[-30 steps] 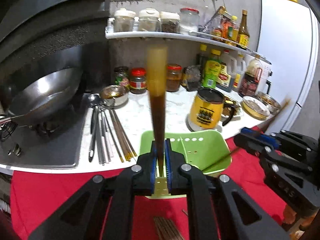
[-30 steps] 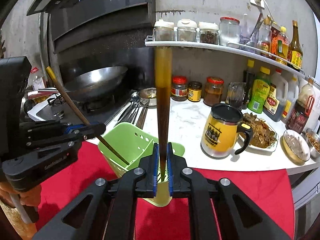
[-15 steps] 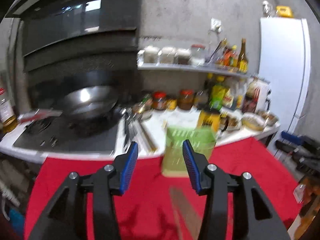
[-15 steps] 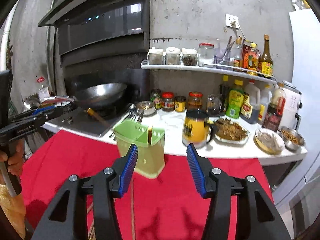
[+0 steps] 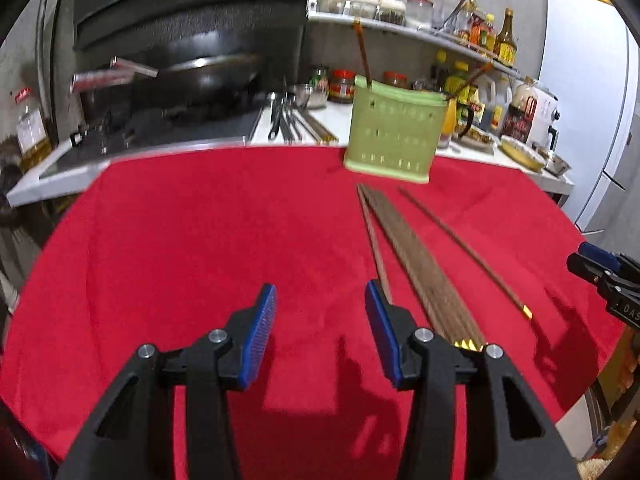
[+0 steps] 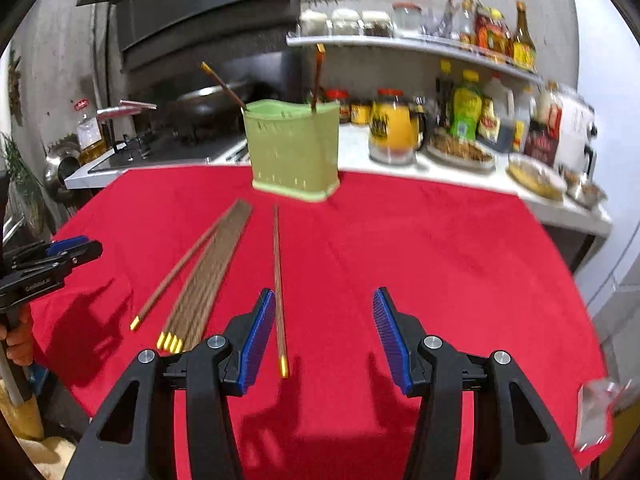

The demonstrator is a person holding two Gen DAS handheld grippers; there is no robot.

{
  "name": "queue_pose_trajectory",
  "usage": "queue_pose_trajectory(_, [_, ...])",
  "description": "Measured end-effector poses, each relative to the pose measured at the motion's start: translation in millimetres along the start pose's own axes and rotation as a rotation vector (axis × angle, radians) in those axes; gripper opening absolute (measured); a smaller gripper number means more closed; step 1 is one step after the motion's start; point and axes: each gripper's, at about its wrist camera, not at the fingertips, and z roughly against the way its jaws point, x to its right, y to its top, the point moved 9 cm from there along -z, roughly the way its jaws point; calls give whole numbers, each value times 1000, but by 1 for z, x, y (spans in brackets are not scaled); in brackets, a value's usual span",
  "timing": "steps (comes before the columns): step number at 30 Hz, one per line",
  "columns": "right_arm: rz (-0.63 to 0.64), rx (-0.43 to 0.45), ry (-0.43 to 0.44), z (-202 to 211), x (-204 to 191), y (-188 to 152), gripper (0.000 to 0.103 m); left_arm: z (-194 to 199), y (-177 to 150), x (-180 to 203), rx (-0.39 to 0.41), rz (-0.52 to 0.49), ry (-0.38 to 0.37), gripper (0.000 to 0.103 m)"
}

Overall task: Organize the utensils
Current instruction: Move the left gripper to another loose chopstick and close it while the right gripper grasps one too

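Note:
A green utensil holder [image 5: 394, 134] [image 6: 294, 150] stands at the far edge of the red cloth, with two brown chopsticks [image 5: 363, 54] [image 6: 317, 76] standing in it. Several brown chopsticks [image 5: 424, 268] [image 6: 208, 276] lie bundled on the cloth, with a loose one on each side [image 5: 464, 248] [image 6: 279, 280]. My left gripper [image 5: 320, 332] is open and empty, low over the cloth left of the bundle. My right gripper [image 6: 324, 336] is open and empty, with a loose chopstick next to its left finger. Each gripper shows at the other view's edge [image 5: 600, 276] [image 6: 48, 260].
Behind the cloth a white counter [image 6: 460, 176] holds a yellow mug [image 6: 394, 128], plates of food, jars and sauce bottles. A stove with a wok [image 5: 208, 76] is at the left, with metal utensils and chopsticks [image 5: 296, 120] beside it. A fridge [image 5: 592, 92] stands right.
One second ago each gripper was shut on a chopstick over the green holder. Both let go, opened and drew back and down to the near part of the cloth.

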Motion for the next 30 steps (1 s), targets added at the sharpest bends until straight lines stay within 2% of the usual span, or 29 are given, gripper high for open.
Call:
queue_pose_trajectory(2, [2, -29, -5, -8, -1, -11, 52, -4, -12, 4, -28, -11, -12, 45])
queue_pose_trajectory(9, [2, -93, 26, -29, -6, -24, 51, -19, -37, 45, -97, -111, -134, 45])
queue_pose_trajectory(13, [22, -101, 49, -34, -11, -27, 36, -26, -40, 60, -107, -145, -153, 43])
queue_pose_trajectory(14, [30, -108, 63, -35, -14, -28, 33, -28, -41, 63, -112, -157, -154, 43])
queue_pose_trajectory(18, [67, -129, 88, -38, -21, -34, 32, -38, -45, 65, -131, -187, -115, 41])
queue_pose_trajectory(25, [125, -152, 121, -47, -36, -42, 32, -43, -42, 65, -112, -232, -80, 26])
queue_pose_trajectory(28, [145, -144, 116, -52, -39, -38, 31, -45, -40, 65, -107, -225, -97, 24])
queue_pose_trajectory(30, [137, -139, 113, -56, -38, -34, 25, -48, -36, 64, -100, -207, -106, 19])
